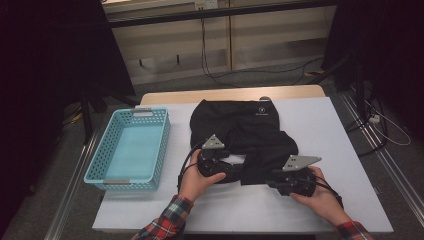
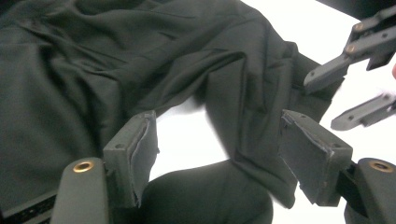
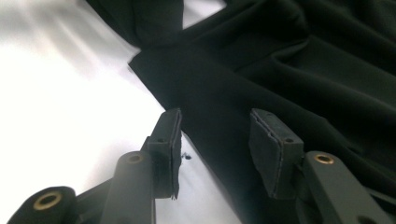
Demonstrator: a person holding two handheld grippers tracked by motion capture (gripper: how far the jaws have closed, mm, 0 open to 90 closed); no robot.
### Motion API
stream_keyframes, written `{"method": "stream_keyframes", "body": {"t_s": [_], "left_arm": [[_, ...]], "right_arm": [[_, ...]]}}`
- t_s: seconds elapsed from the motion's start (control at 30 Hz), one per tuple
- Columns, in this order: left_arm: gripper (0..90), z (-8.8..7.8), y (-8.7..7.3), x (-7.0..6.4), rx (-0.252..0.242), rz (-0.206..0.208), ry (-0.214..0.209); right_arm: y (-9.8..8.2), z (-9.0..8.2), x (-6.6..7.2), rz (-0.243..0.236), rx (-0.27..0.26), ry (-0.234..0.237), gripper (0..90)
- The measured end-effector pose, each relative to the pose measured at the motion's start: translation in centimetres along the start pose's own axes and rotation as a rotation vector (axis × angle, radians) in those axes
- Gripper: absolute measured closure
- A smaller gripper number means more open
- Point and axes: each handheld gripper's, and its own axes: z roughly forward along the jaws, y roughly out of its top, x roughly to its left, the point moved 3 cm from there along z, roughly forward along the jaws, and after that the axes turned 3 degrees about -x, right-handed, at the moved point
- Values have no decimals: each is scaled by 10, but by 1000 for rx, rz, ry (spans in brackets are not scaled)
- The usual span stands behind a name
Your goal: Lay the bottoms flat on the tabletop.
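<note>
High view: black garment (image 1: 245, 135), shorts by the look of it, lies crumpled mid-tabletop (image 1: 345, 150), waistband end far from the person, leg ends toward the near edge. Blue plastic basket (image 1: 131, 149) sits empty at left, well apart from the cloth.

Left tongs (image 1: 231, 165) hang at the near-left leg hem, right tongs (image 1: 265, 181) at the near-right hem. In the left gripper view the left tongs (image 2: 215, 154) stand apart with nothing pinched; a fold of fabric and bare tabletop lie between them. In the right gripper view the right tongs (image 3: 215, 144) are parted too, straddling the hem edge without pressing it.

Reads as a regrip during folding, though I can't be sure of the fold line from this crumple.

To do it well:
- seat each pad fully over one hem corner, not a loose ridge
- catch both layers of the leg
- close both before lifting, then keep the edge taut between the hands
</note>
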Motion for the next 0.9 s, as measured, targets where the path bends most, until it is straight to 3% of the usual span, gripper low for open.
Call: {"method": "stream_keyframes", "body": {"t_s": [0.07, 0.23, 0.5, 0.67, 0.9], "left_arm": [[290, -3, -1, 1, 2, -3, 4], [287, -6, -3, 1, -1, -7, 11], [283, -9, -3, 2, -12, -15, 18], [287, -9, -3, 0, -7, 1, 14], [286, -8, -2, -2, -5, 7, 6]], "right_arm": [[-1, 6, 0, -21, 28, 3, 582], [1, 10, -1, -22, 21, -3, 657], [3, 12, -3, 5, 19, -21, 886], [1, 6, -2, 11, 36, -5, 900], [-12, -18, -1, 24, 61, 28, 900]]}}
